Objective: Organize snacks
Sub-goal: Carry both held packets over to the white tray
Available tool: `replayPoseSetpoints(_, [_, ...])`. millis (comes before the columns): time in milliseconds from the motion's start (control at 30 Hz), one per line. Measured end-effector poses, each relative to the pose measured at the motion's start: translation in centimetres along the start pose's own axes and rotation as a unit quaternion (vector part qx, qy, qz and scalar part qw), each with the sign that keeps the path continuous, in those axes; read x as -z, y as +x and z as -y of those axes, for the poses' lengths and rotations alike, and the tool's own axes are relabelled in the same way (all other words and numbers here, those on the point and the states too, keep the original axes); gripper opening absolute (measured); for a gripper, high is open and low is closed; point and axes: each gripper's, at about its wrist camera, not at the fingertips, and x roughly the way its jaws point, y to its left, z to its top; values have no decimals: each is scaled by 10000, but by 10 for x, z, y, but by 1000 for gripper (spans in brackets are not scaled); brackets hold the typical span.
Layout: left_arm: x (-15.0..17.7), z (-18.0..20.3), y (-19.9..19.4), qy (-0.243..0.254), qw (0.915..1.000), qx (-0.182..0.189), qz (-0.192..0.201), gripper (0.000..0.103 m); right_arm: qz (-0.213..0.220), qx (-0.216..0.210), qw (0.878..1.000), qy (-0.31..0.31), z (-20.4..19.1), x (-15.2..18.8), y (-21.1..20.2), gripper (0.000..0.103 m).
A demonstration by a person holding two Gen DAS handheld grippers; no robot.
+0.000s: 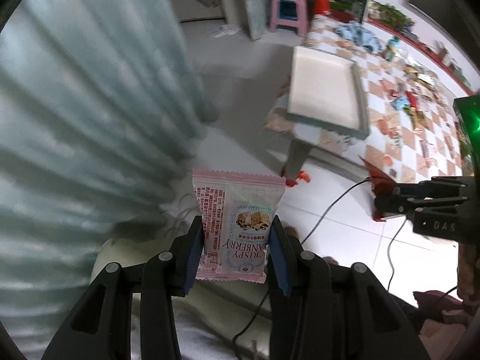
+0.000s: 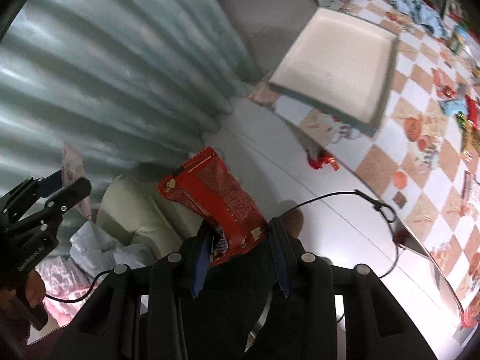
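step: we carry two snacks off the table toward the tray (image 1: 325,96) | left gripper (image 1: 237,240) clamped on pink cranberry packet (image 1: 237,222) | right gripper (image 2: 238,243) clamped on red packet (image 2: 214,192) | tray ahead, empty | next: we lower each packet into tray, release

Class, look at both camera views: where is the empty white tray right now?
The white tray sits at the near corner of the checkered table, overhanging its edge, upper right in both wrist views, left of the scattered snacks.
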Motion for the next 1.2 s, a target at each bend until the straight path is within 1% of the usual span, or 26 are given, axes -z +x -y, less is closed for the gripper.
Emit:
replayPoseSetpoints(133, [22, -36, -11, -460, 9984, -316, -108, 45, -115, -125, 9989, -430, -31, -3, 12, 39])
replayPoseSetpoints(267, [46, -72, -27, -770, 9946, -665, -191, 45, -177, -289, 9956, -872, -66, -6, 19, 39])
replayPoseSetpoints(367, [50, -86, -32, -943, 9928, -719, -187, 45, -108, -355, 9924, -1173, -89, -8, 20, 39])
replayPoseSetpoints(467, [40, -83, -30, -926, 9935, -656, -92, 45, -46, -345, 9922, -1196, -90, -10, 18, 39])
replayPoseSetpoints(533, [27, -69, -24, -814, 9956, -469, -25, 45, -24, -292, 9941, -1047, -80, -13, 16, 39])
replayPoseSetpoints(600, [9, -46, -15, -616, 9979, -209, 51, 45, 30, -159, 9961, -864, -65, -19, 11, 39])
replayPoseSetpoints(633, [1, -37, -11, -515, 9986, -111, 79, 45, 84, -60, 9975, -703, -51, -23, 7, 39])
replayPoseSetpoints(767, [-47, 27, 17, 85, 9989, 448, 146, 45, 270, 270, 9992, -117, 1, -38, -8, 39])
replayPoseSetpoints(867, [-83, 73, 42, 600, 9948, 797, 204, 45, 322, 481, 9976, 382, 41, -48, -13, 39])
replayPoseSetpoints(933, [-106, 95, 61, 887, 9909, 994, 198, 45, 362, 656, 9945, 727, 70, -56, -13, 39])
replayPoseSetpoints(967, [-121, 109, 73, 1047, 9877, 1144, 180, 45, 363, 699, 9935, 823, 77, -59, -12, 39])
replayPoseSetpoints(1000, [-134, 120, 84, 1177, 9855, 1213, 172, 45, 363, 755, 9920, 944, 87, -63, -11, 39])
replayPoseSetpoints(1067, [-156, 138, 102, 1389, 9825, 1231, 165, 45, 331, 862, 9886, 1188, 108, -76, -6, 39])
replayPoseSetpoints(1100, [-170, 149, 115, 1499, 9806, 1255, 114, 45, 276, 848, 9870, 1340, 119, -84, -3, 39])
replayPoseSetpoints(1167, [-192, 161, 135, 1554, 9786, 1345, 22, 45, 209, 811, 9854, 1481, 132, -99, 3, 39])
replayPoseSetpoints(1200, [-202, 165, 146, 1550, 9788, 1337, -46, 45, 173, 864, 9848, 1495, 139, -110, 8, 39])
